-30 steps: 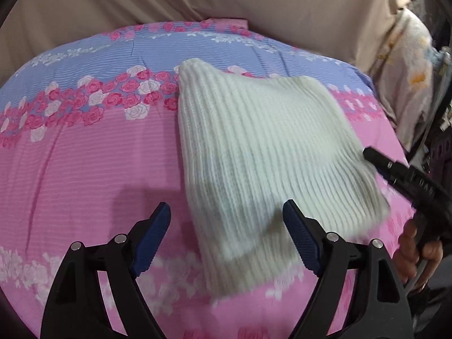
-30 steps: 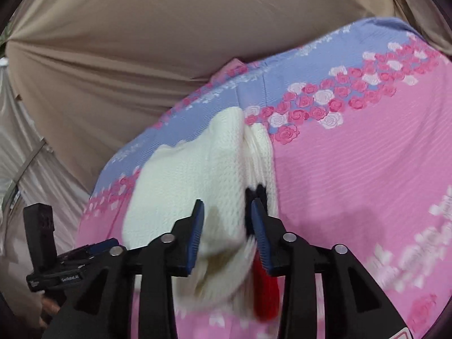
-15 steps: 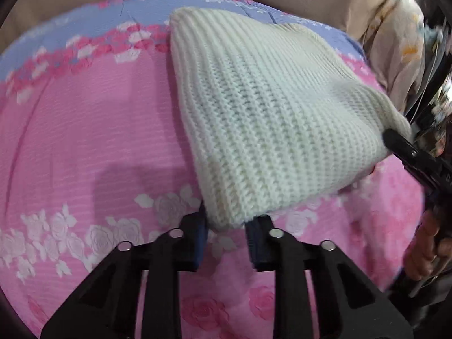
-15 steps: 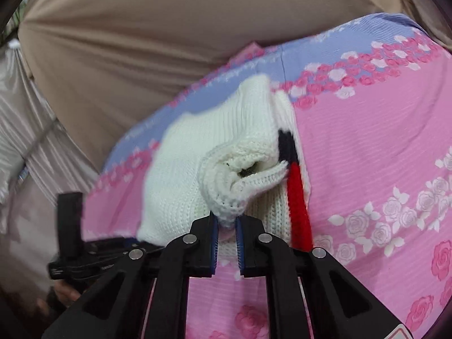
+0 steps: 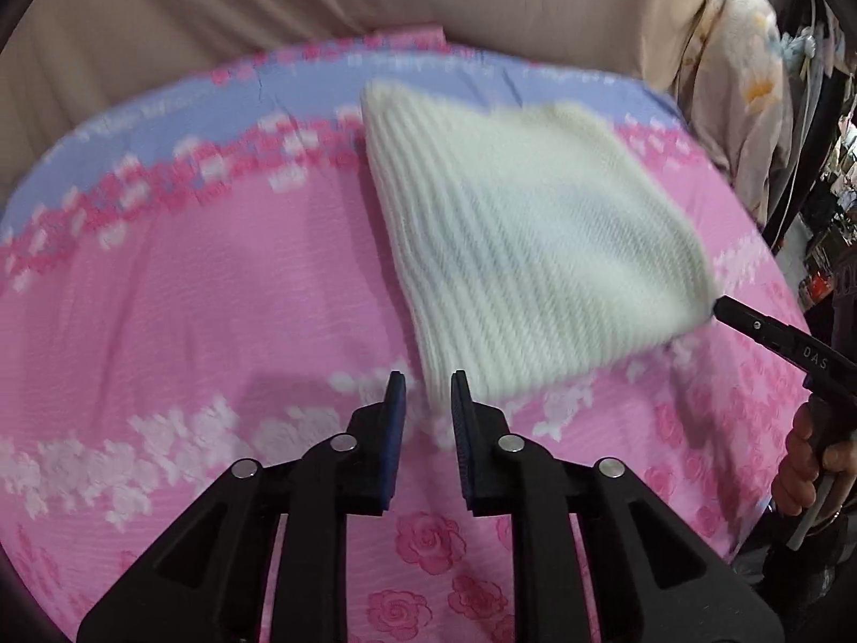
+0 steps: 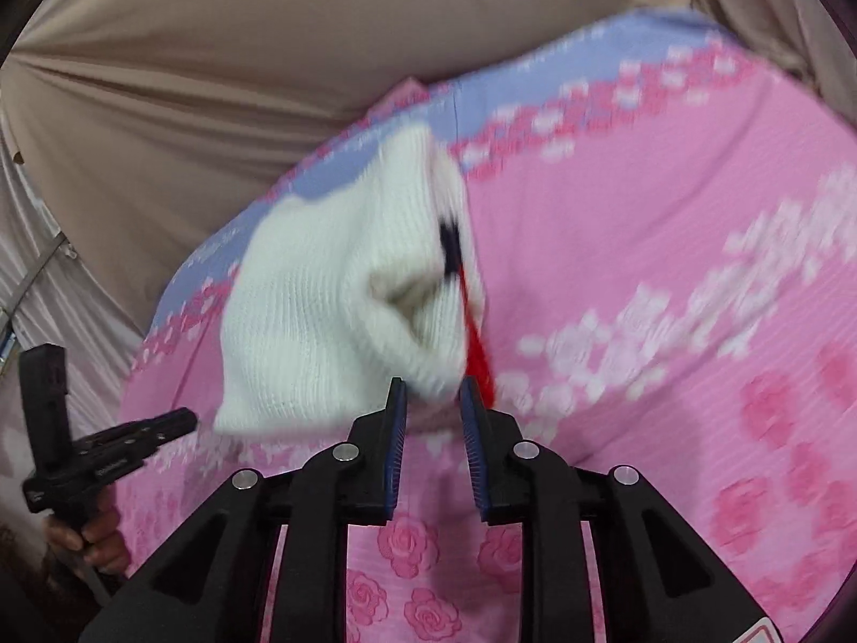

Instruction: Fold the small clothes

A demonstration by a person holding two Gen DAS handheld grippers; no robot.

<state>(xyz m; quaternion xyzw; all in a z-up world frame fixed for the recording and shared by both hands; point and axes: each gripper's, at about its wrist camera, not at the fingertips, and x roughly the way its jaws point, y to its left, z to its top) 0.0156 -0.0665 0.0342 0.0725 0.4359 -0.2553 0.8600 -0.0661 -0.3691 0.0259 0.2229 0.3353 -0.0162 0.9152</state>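
Note:
A cream ribbed knit garment (image 5: 535, 246) lies on the pink floral bedsheet (image 5: 214, 321). My left gripper (image 5: 427, 394) is shut on its near left corner, with the white knit squeezed between the blue pads. In the same view my right gripper (image 5: 720, 313) reaches in from the right and meets the garment's far right corner. In the right wrist view the right gripper (image 6: 433, 388) is shut on a raised, bunched edge of the knit (image 6: 321, 311), beside a red and black stripe (image 6: 476, 353). The left gripper (image 6: 187, 420) shows at the lower left.
Beige curtain fabric (image 5: 268, 0) hangs behind the bed. A pale floral cloth (image 5: 750, 107) hangs at the right, with cluttered shelves past it. A hand (image 5: 803, 461) holds the right gripper's handle at the bed's right edge.
One second ago both grippers stood open around the garment's edge. They then shut on it. Now the views have pulled back and the pinched edge sits raised.

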